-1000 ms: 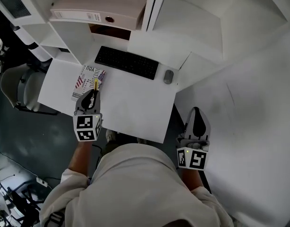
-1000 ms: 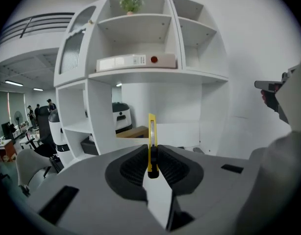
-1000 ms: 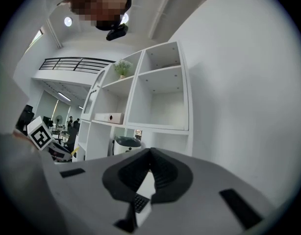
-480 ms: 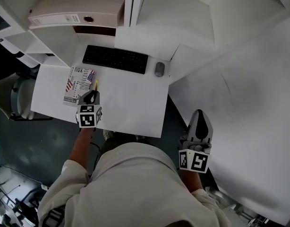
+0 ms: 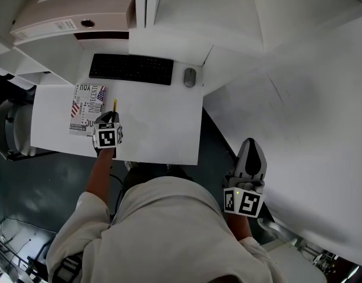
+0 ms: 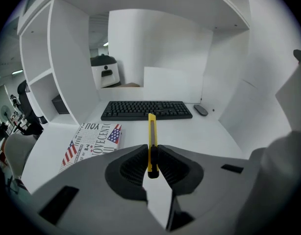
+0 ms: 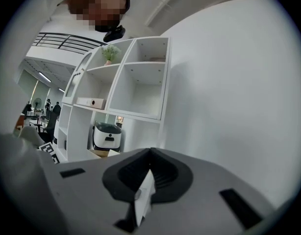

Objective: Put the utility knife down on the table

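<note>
white desk (image 5: 163,128), white cubby shelving (image 7: 136,89), plain white wall (image 7: 229,92), dark grey floor (image 5: 45,181), bright even light

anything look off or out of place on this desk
Nothing stands out. The keyboard and mouse sit at the back of the desk, the printed booklet lies flat at its left, and the yellow utility knife is clamped in the left gripper, not yet set down.

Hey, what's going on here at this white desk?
A person holds a claw in each hand. The left claw grips a yellow utility knife over the white table, beside a magazine and in front of the keyboard; it is not yet let go. The right claw is shut and empty, off by a white wall.
</note>
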A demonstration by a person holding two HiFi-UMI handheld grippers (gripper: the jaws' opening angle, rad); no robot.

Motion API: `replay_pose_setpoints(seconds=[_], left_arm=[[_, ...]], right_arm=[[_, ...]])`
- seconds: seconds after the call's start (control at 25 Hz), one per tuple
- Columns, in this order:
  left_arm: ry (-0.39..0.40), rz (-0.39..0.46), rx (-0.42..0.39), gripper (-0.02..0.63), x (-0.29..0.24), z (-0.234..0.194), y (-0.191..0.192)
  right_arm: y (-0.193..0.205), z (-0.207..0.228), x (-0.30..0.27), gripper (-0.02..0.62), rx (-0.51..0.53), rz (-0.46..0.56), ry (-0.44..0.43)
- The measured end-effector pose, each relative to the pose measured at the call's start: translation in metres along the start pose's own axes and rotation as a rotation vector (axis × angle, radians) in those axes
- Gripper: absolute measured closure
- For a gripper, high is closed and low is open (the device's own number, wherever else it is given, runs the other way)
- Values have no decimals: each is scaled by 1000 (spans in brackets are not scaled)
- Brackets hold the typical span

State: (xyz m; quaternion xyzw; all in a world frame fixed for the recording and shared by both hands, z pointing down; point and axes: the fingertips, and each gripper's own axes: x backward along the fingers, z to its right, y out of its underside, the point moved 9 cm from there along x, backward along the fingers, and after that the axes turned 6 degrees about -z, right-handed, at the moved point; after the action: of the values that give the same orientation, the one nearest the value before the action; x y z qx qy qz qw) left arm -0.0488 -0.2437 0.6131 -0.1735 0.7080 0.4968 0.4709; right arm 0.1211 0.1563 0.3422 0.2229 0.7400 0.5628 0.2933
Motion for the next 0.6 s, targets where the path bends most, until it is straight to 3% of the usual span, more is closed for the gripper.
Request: replay_pose_setpoints(seconds=[0.6], left_arm=[[19, -176, 23, 543, -78, -14, 14]], right_arm=[[11, 2, -3, 592, 20, -82, 74]])
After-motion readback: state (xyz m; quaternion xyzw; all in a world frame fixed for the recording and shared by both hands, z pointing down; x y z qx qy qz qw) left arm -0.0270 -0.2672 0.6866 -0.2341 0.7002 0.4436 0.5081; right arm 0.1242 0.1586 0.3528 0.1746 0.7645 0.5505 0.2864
